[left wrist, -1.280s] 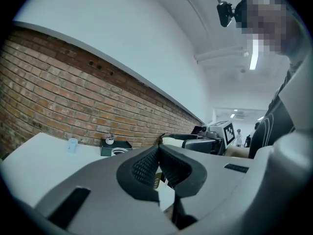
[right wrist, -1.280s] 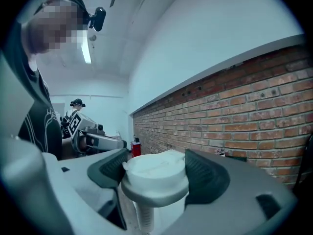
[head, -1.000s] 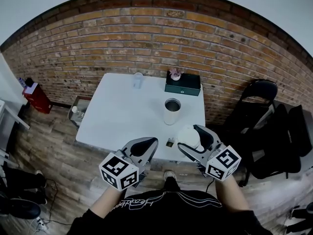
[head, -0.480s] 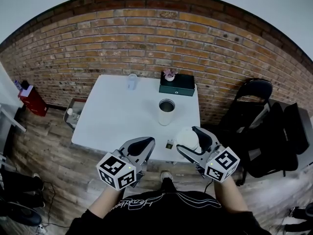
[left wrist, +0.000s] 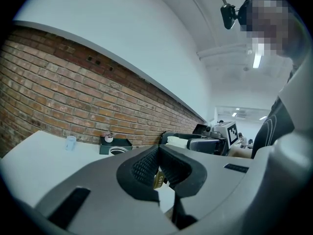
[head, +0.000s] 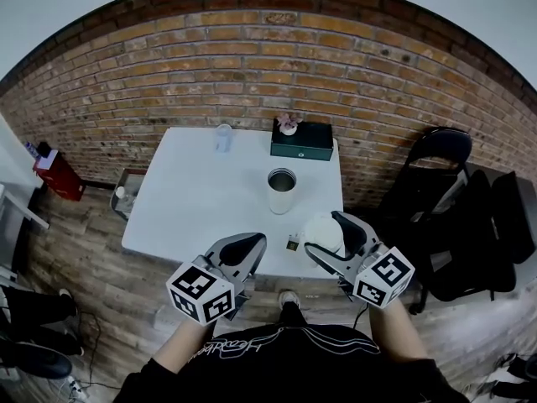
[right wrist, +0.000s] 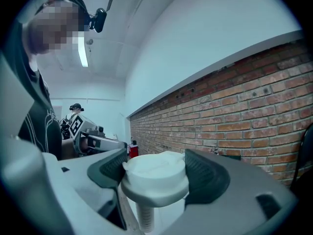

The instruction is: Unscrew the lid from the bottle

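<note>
The steel bottle (head: 281,190) stands open and upright on the white table (head: 201,200), right of centre; it also shows as a rim (left wrist: 117,151) in the left gripper view. Its white lid (head: 321,235) is off the bottle, clamped between the jaws of my right gripper (head: 329,229) just above the table's near right edge. In the right gripper view the lid (right wrist: 155,173) fills the gap of that gripper (right wrist: 155,166), with both pads pressed on its sides. My left gripper (head: 248,243) hangs at the near edge, shut and empty.
A small brown packet (head: 293,243) lies at the table's near edge between the grippers. A dark green box (head: 301,141) with a small pot (head: 288,125) and a clear cup (head: 222,136) stand at the far edge by the brick wall. Black chairs (head: 445,191) stand to the right.
Both grippers keep their places and grips. The table and wall have drifted slightly left in the head view as the head moved.
</note>
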Tool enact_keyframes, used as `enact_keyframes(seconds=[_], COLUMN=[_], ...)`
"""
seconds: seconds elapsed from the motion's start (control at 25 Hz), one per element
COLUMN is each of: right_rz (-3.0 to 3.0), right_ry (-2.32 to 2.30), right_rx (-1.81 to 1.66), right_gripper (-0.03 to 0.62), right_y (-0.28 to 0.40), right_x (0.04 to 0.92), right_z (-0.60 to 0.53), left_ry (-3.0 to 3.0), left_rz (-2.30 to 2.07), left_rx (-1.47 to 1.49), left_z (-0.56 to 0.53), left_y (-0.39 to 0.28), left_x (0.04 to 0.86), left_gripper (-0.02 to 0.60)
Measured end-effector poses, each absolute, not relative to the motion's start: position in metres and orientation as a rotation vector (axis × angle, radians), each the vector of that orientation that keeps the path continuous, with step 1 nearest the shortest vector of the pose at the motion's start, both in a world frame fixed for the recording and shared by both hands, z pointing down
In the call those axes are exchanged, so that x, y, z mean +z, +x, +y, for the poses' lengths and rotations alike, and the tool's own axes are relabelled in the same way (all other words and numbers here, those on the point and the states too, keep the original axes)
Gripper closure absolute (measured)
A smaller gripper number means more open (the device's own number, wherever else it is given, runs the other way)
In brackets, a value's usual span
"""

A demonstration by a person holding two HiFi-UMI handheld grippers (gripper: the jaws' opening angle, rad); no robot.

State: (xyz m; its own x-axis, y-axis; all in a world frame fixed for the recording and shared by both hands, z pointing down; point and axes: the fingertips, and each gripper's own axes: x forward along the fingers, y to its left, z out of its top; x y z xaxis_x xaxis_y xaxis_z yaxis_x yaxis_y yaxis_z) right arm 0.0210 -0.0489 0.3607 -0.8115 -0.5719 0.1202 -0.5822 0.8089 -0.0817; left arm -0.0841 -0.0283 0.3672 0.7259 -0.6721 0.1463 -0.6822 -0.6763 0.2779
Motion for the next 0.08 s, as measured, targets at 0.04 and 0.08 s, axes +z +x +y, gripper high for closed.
enact_keyframes(seconds=[0.04, 0.08], right_rz=[-2.903, -2.904], right_ry=[0.926, 0.923], right_rx=[0.176, 0.176], right_gripper=[0.233, 0.233], right_y=[0.0225, 0.0241], right_x=[0.3609, 0.3611], right_z=[-0.051, -0.053], left_ry=[2.616, 2.615], left_rz=[-1.058, -1.058], left_rx=[0.048, 0.05], left_z=[-0.03, -0.0318], left_y=[-0.0821, -0.0802], left_x=[0.3677, 0.3681], left_gripper=[0.551, 0.551])
